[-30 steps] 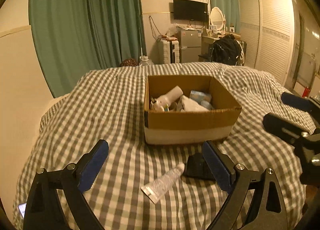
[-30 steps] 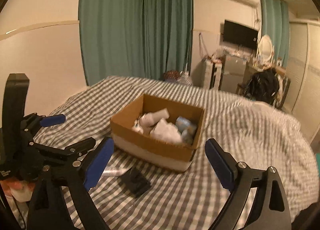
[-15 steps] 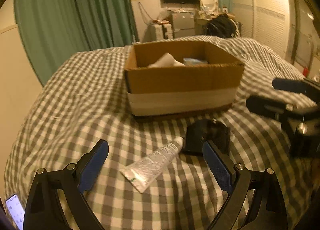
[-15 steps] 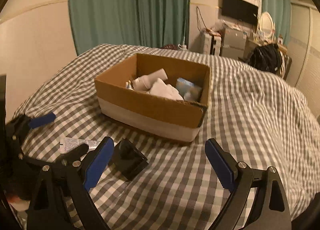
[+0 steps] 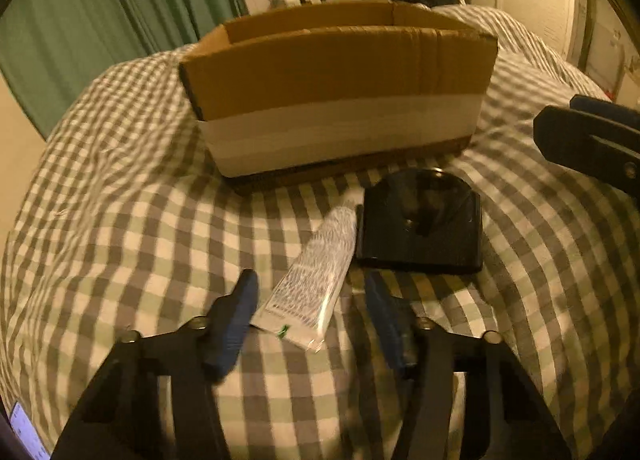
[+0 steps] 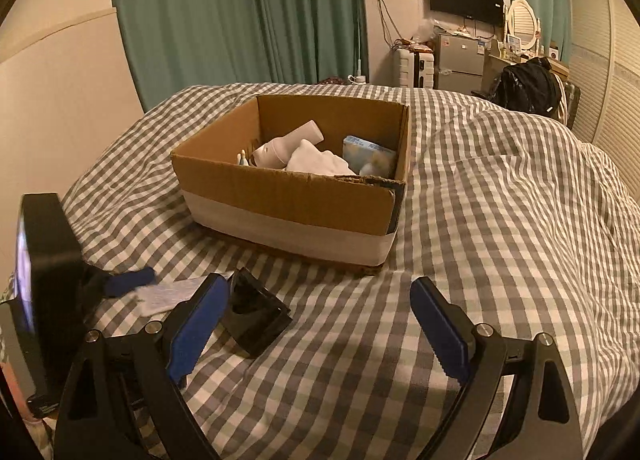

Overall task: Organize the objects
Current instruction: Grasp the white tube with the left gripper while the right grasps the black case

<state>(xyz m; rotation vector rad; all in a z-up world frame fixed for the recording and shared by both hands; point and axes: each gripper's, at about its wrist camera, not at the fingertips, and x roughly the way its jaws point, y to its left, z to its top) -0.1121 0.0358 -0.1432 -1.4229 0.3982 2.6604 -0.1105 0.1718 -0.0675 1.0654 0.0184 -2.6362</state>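
A white squeeze tube (image 5: 312, 284) lies on the checked bedcover, cap end toward a black glossy object (image 5: 420, 228) beside it. My left gripper (image 5: 310, 312) is low over the tube's flat end. Its jaws are closing with the tube between them, and a gap still shows on the right side. The cardboard box (image 5: 336, 92) stands just behind. My right gripper (image 6: 318, 324) is open and holds nothing, with the black object (image 6: 256, 312) by its left finger. The tube (image 6: 168, 294) shows there too. The box (image 6: 288, 196) holds a white bottle (image 6: 288, 144), a white cloth and a blue pack.
The checked bedcover (image 6: 500, 220) spreads wide to the right of the box. Green curtains (image 6: 240, 20) hang behind the bed. A fridge, a black bag and a wardrobe stand at the far right. In the left wrist view the right gripper's fingers (image 5: 588, 136) reach in from the right.
My left gripper has sunk toward the bed and its jaws have narrowed around the tube's flat end. The right gripper came lower, then held still with its jaws wide.
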